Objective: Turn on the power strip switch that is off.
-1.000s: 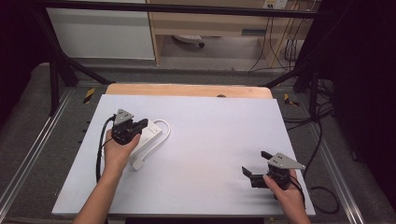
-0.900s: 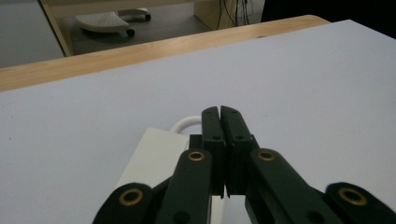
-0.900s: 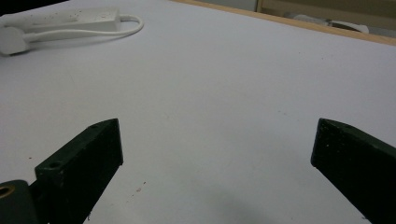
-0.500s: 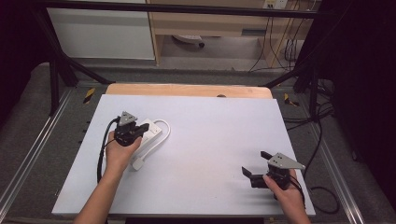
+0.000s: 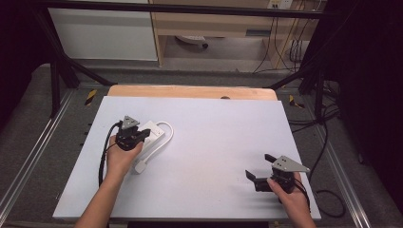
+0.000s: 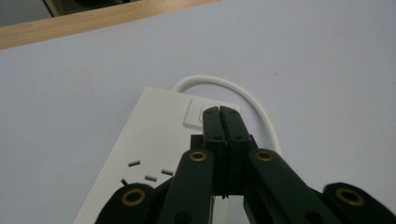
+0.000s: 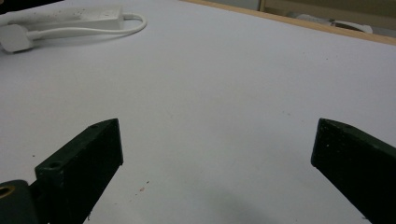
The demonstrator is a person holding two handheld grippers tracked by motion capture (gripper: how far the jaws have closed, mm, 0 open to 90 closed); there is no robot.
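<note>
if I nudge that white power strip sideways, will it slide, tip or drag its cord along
The power strip lies flat and low on the smooth table, so it would probably slide, not tip. Its body looks rigid. The cord loops beside it to the plug and would likely trail floppily. The shut left tool sits over its switch.

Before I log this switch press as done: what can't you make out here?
- Switch, left gripper view: the shut left claw covers part of it, so its position and any contact are unclear.
- Power strip, high view: the hand and claw hide its near half.
- Plug, right gripper view: cut off by the left edge; pins unseen.
- Sockets, left gripper view: the claw's linkage hides the nearer ones.
</note>
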